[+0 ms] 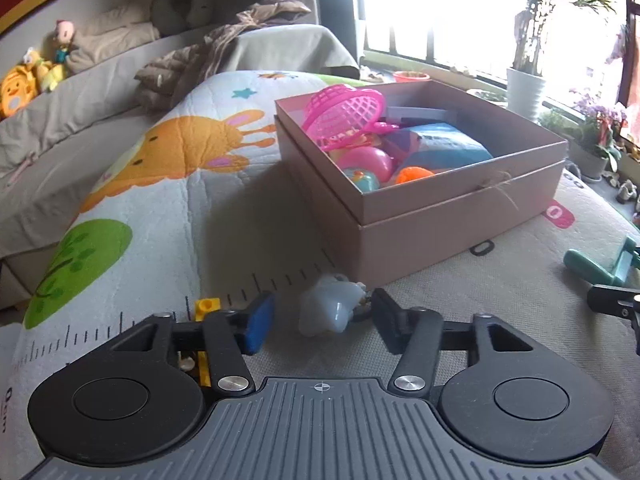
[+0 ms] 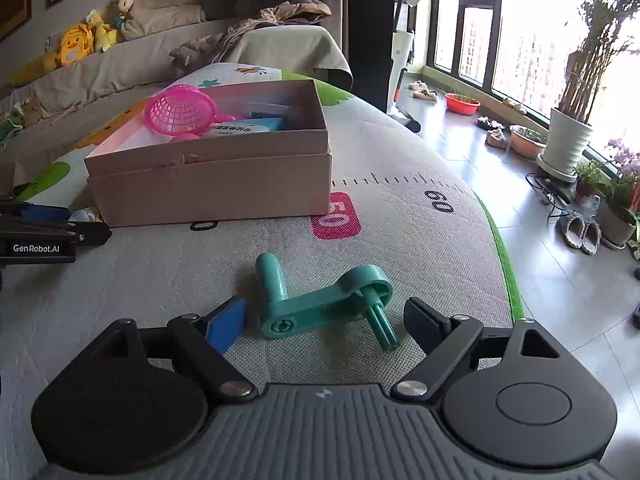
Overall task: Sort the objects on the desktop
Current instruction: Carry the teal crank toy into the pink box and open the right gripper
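Note:
A pale blue-grey star-shaped toy (image 1: 330, 308) lies on the mat between the fingers of my open left gripper (image 1: 324, 316); the fingers do not press it. A teal plastic crank (image 2: 324, 300) lies on the mat between the fingers of my open right gripper (image 2: 324, 320); it also shows at the right of the left wrist view (image 1: 596, 266). An open cardboard box (image 1: 460, 216) holds a pink mesh basket (image 1: 346, 114), balls and packets; the box also shows in the right wrist view (image 2: 208, 188). The left gripper body appears at the left edge of the right wrist view (image 2: 40, 232).
A yellow brick (image 1: 207, 306) lies on the mat beside my left finger. The printed play mat (image 2: 400, 220) covers the surface and ends at a green border on the right, with tiled floor, slippers (image 2: 580, 232) and plant pots beyond. A sofa with plush toys stands behind.

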The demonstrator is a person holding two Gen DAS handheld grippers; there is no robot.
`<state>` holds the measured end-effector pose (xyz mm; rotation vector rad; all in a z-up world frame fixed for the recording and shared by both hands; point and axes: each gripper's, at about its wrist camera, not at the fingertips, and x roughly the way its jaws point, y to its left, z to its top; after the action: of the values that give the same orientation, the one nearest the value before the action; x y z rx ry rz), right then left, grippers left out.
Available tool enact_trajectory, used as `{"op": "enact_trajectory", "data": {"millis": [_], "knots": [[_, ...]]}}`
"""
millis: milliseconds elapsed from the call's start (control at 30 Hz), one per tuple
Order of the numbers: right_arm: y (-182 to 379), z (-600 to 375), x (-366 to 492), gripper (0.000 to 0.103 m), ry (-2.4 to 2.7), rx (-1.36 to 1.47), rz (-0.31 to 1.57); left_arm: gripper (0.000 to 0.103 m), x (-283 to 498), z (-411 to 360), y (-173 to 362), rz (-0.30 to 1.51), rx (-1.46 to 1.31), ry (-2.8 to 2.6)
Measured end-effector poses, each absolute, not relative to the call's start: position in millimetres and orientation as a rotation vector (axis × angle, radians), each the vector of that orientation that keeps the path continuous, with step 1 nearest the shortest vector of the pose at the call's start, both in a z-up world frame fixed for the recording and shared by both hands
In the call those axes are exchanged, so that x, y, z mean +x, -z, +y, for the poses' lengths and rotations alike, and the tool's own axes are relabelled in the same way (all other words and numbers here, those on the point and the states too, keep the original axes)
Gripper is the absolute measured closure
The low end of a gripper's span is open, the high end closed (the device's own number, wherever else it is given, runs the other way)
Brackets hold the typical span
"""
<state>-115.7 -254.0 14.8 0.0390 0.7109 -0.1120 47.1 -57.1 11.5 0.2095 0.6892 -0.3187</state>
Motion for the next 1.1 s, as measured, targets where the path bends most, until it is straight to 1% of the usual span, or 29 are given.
{"op": "enact_trajectory", "data": {"millis": [33,67,100,233,333,400,467,633,667,700,733,767,800,833,867,900,1000,1100], "knots": [[-16,-253,-116,0.026,0.098,0.037,0.710,0.062,44,-57,-12,0.688,0.216,0.327],[-17,-252,-117,0.034,0.090,0.028,0.709,0.062,40,-57,-12,0.681,0.227,0.327],[-18,-251,-117,0.036,0.081,0.022,0.712,0.062,35,-57,-13,0.674,0.236,0.330],[-23,-253,-120,0.036,0.051,0.023,0.737,0.062,7,-55,-18,0.660,0.245,0.363],[-35,-262,-127,0.036,0.006,0.075,0.752,0.062,-18,-53,-35,0.629,0.233,0.427],[-53,-269,-133,0.036,-0.017,0.103,0.728,0.063,-26,-55,-55,0.574,0.226,0.453],[-81,-276,-135,0.036,-0.022,0.118,0.663,0.063,-25,-59,-76,0.503,0.217,0.463],[-153,-286,-108,0.036,-0.084,0.188,0.502,0.062,14,-89,-117,0.341,0.211,0.469],[-162,-285,-95,0.036,-0.081,0.190,0.477,0.060,28,-96,-120,0.338,0.196,0.470],[-169,-284,-81,0.035,-0.075,0.201,0.459,0.047,43,-101,-121,0.355,0.177,0.465],[-171,-284,-65,0.032,-0.073,0.218,0.458,0.042,56,-104,-120,0.385,0.161,0.449],[-171,-284,-46,0.020,-0.075,0.236,0.482,0.032,63,-104,-117,0.418,0.150,0.427],[-167,-284,-34,0.018,-0.068,0.254,0.506,0.024,66,-100,-113,0.452,0.148,0.411],[-161,-284,-25,0.018,-0.061,0.265,0.532,0.020,64,-94,-107,0.477,0.158,0.405],[-155,-285,-22,0.018,-0.061,0.265,0.549,0.011,58,-88,-100,0.494,0.182,0.396],[-148,-285,-22,0.018,-0.056,0.260,0.556,0.007,49,-80,-90,0.509,0.214,0.378],[-124,-289,-24,0.018,-0.008,0.256,0.605,0.007,30,-55,-63,0.575,0.281,0.345],[-100,-287,-28,0.018,0.028,0.241,0.677,0.007,18,-24,-44,0.624,0.282,0.290]]}}
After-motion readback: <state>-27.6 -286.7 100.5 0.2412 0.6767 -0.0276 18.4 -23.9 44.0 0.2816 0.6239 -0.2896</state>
